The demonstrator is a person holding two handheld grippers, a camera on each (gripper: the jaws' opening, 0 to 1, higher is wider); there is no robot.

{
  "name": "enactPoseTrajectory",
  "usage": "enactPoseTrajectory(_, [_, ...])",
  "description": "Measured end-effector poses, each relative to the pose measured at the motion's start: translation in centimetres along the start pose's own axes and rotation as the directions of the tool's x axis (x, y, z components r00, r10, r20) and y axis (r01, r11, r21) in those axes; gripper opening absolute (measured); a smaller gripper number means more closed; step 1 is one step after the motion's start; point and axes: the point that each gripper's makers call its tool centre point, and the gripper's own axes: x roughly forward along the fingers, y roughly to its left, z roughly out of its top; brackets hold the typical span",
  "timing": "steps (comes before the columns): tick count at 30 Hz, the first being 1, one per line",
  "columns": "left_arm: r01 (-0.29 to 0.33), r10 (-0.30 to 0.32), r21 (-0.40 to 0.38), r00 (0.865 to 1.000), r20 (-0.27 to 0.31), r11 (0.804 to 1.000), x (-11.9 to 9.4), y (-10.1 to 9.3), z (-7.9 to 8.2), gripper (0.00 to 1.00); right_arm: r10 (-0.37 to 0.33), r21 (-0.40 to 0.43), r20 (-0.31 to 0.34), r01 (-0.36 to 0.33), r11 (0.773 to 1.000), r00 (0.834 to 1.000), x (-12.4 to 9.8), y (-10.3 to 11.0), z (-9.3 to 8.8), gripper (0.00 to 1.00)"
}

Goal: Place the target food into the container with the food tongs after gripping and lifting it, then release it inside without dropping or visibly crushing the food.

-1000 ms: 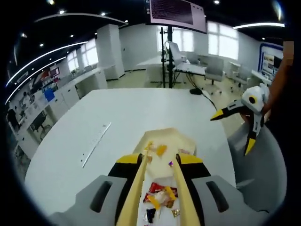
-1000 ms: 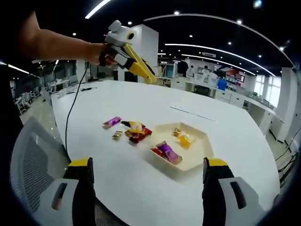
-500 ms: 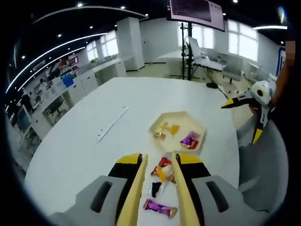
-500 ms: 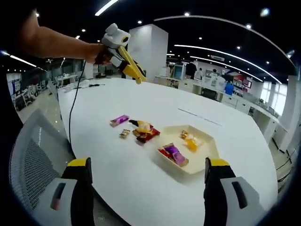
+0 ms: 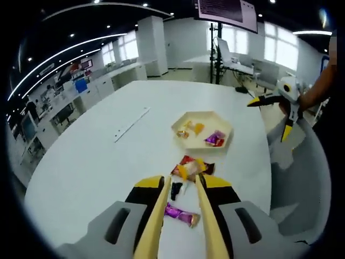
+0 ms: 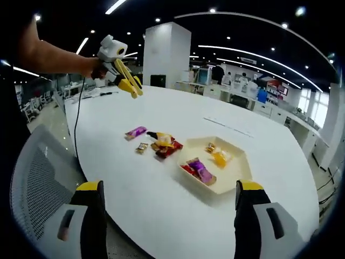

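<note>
Two yellow-tipped grippers above white table: left gripper [image 5: 180, 216] jaws near-closed, holding nothing; right gripper [image 6: 168, 210] wide open, empty. Wrapped candies [image 6: 161, 145] lie beside cream hexagonal tray [image 6: 237, 172].

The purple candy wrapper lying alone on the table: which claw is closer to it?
The left. The left claw hangs right above the purple candy wrapper, which lies between its tongs. The right claw is held back past the table edge, well away from it.

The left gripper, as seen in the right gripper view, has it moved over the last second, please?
Yes. The left gripper has swung down and back, away from the white pillar it overlapped, toward the table's near edge.
</note>
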Motion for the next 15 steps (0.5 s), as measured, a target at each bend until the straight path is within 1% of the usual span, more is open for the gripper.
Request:
enactPoseTrajectory(2, [-0.006, 0.006, 0.004, 1.0, 0.014, 1.0, 0.1, 0.2, 0.2, 0.23, -0.007, 0.001, 0.008, 0.007, 1.0, 1.0, -0.1, -0.1, 0.2, 0.99])
enactPoseTrajectory(5, [-0.003, 0.003, 0.01, 1.0, 0.027, 1.0, 0.2, 0.0, 0.5, 0.23, -0.012, -0.007, 0.019, 0.012, 1.0, 1.0, 0.0, -0.3, 0.3, 0.99])
enactPoseTrajectory(7, [0.004, -0.004, 0.002, 0.999, 0.045, 1.0, 0.2, -0.4, 0.8, 0.24, -0.013, -0.005, 0.011, 0.013, 1.0, 1.0, 0.0, -0.3, 0.1, 0.99])
enactPoseTrajectory(10, [0.015, -0.015, 0.008, 0.999, 0.042, 1.0, 0.6, -1.3, 0.5, 0.24, -0.022, -0.002, -0.007, 0.022, 1.0, 1.0, 0.1, -0.4, -0.2, 0.99])
enactPoseTrajectory(12, [0.013, -0.013, 0.025, 1.0, 0.024, 1.0, 1.2, -1.6, 0.0, 0.24, -0.019, -0.005, -0.008, 0.019, 1.0, 1.0, 0.1, -0.3, -0.2, 0.99])
enactPoseTrajectory(15, [0.016, -0.016, 0.01, 0.999, 0.034, 1.0, 1.8, -1.9, -0.2, 0.24, -0.024, -0.01, -0.014, 0.024, 1.0, 1.0, 0.1, -0.3, -0.3, 0.99])
